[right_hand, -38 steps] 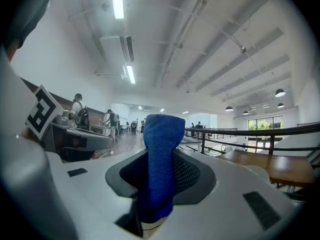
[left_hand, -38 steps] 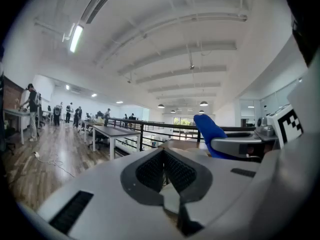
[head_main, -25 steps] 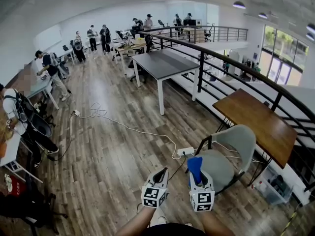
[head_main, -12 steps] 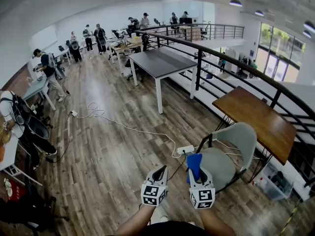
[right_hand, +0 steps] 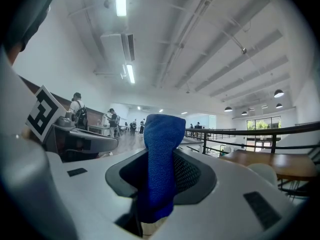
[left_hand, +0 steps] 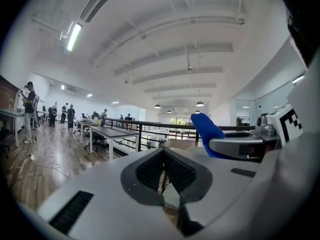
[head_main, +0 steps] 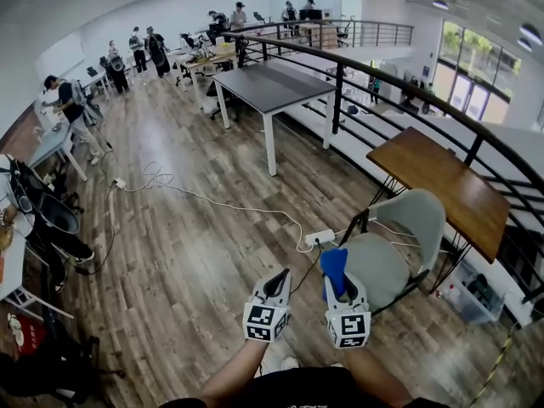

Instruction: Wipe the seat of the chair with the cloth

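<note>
A grey chair (head_main: 389,260) with a padded seat and curved back stands on the wood floor right of centre in the head view. My right gripper (head_main: 337,280) is shut on a blue cloth (head_main: 333,269), which sticks up between its jaws at the seat's near left edge; the cloth (right_hand: 161,164) fills the jaw gap in the right gripper view. My left gripper (head_main: 277,286) is held beside it over the floor, jaws shut with nothing between them. The cloth (left_hand: 206,132) also shows in the left gripper view.
A brown wooden table (head_main: 442,192) stands just behind the chair by a black railing (head_main: 408,100). A power strip (head_main: 319,238) with a white cable (head_main: 212,201) lies on the floor left of the chair. A dark table (head_main: 270,87) and several people are farther back.
The head view has shifted slightly, so the chair and both grippers sit a little lower and closer. The grippers keep their grip and their spacing.
</note>
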{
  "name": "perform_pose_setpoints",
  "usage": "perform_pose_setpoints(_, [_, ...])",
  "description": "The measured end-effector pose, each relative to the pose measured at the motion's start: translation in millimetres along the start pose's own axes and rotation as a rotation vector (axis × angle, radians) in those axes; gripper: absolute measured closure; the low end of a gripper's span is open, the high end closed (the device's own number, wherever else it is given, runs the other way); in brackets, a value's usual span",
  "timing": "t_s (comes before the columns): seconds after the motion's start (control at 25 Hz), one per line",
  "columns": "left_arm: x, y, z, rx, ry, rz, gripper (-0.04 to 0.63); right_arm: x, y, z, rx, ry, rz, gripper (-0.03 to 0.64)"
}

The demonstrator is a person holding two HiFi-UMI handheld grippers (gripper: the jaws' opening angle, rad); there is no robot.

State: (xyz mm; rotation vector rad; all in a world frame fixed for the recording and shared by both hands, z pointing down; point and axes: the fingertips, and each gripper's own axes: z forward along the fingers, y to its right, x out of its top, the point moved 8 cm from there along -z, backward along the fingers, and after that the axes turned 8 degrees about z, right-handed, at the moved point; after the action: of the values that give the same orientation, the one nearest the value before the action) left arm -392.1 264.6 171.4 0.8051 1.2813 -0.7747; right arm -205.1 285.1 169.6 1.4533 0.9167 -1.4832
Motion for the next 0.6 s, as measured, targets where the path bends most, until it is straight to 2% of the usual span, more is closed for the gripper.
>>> perform_pose_setpoints(0.4, [-4.6,-3.8,-6.2,-0.050,0.012,-0.038,0.594,-1.7,-6.2,-2.0,-0.049,-0.008,-0.001,0.486])
perform_pose_setpoints(0.6, [-9.7,-3.0,1.3,-0.066,0.008,-0.043,0.594,-5.8,-6.3,3.7,-0.045,-0.010,0.002,0.486])
